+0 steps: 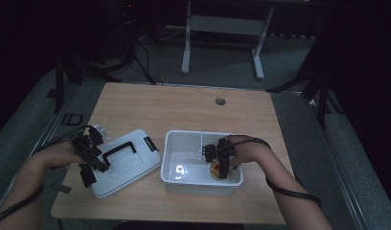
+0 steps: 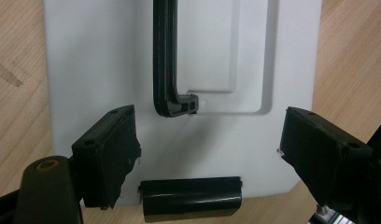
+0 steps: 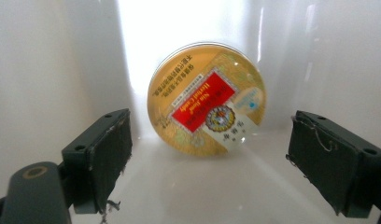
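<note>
Room: dark; wooden table (image 1: 184, 110) lit from above
Lid (image 1: 124, 163): flat on table, left of box, handle (image 2: 166, 65) up; set aside, probably to free the box
Box (image 1: 184, 143): white, open, divided
Tin (image 3: 206, 99): round, gold; leans on wall in box's right corner
Left gripper (image 2: 212, 154): jaws apart over lid's edge, clamping nothing
Right gripper (image 3: 209, 158): inside box; jaws apart either side of tin, not touching; likely lined up to grasp
</note>
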Tool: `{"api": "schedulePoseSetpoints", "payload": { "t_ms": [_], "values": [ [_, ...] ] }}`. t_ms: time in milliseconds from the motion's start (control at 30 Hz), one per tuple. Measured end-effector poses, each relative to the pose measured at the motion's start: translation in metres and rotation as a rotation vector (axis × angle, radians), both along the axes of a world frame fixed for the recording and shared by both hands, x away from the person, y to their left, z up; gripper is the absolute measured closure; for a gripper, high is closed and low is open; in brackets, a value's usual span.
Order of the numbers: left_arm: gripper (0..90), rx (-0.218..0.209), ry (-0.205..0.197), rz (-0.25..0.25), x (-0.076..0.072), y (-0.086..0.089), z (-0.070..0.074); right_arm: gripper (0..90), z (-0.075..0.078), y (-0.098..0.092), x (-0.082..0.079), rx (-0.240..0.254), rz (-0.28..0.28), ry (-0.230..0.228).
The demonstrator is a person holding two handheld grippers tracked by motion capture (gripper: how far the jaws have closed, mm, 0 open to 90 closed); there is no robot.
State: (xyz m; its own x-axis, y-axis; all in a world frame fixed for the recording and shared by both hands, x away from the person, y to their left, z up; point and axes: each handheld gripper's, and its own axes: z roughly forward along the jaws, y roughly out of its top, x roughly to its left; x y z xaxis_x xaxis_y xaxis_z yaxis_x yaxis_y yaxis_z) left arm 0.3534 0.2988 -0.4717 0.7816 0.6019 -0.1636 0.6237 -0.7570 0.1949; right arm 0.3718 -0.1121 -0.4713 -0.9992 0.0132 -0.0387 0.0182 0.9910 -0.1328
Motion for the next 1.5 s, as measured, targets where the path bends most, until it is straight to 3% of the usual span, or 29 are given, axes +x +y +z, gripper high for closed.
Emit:
{"api": "schedulePoseSetpoints", "payload": {
  "t_ms": [33, 67, 167, 200, 267, 733, 1000, 1300, 1500],
  "values": [
    [18.6, 0.001, 0.0, 0.0, 0.0, 0.0, 0.0, 12.2, 0.005, -0.001, 0.0, 0.016, 0.0, -0.007],
    [18.6, 0.001, -0.001, -0.001, 0.0, -0.001, 0.0, 12.1, 0.015, -0.005, 0.0, 0.037, 0.014, -0.046],
    [18.6, 0.002, -0.003, -0.002, 0.0, -0.001, 0.001, 12.1, 0.022, -0.007, 0.0, 0.062, 0.018, -0.042],
    [18.6, 0.005, -0.005, 0.0, 0.0, -0.001, 0.001, 12.4, 0.03, -0.01, -0.002, 0.097, 0.025, -0.056],
    [18.6, 0.004, -0.004, 0.003, 0.0, -0.001, 0.001, 12.9, 0.04, -0.014, -0.002, 0.123, 0.035, -0.067],
    [18.6, 0.008, -0.005, 0.002, -0.001, -0.001, 0.002, 13.2, 0.081, -0.04, -0.008, 0.188, 0.042, -0.11],
    [18.6, 0.004, 0.001, 0.006, -0.003, 0.002, 0.004, 13.4, 0.088, -0.064, -0.012, 0.206, 0.018, -0.118],
    [18.4, -0.002, 0.008, 0.015, -0.004, 0.003, 0.003, 13.7, 0.082, -0.099, -0.013, 0.196, -0.028, -0.119],
    [20.1, 0.012, -0.022, 0.011, -0.004, 0.001, 0.005, 14.1, 0.073, -0.119, -0.013, 0.217, -0.068, -0.107]
  ]
}}
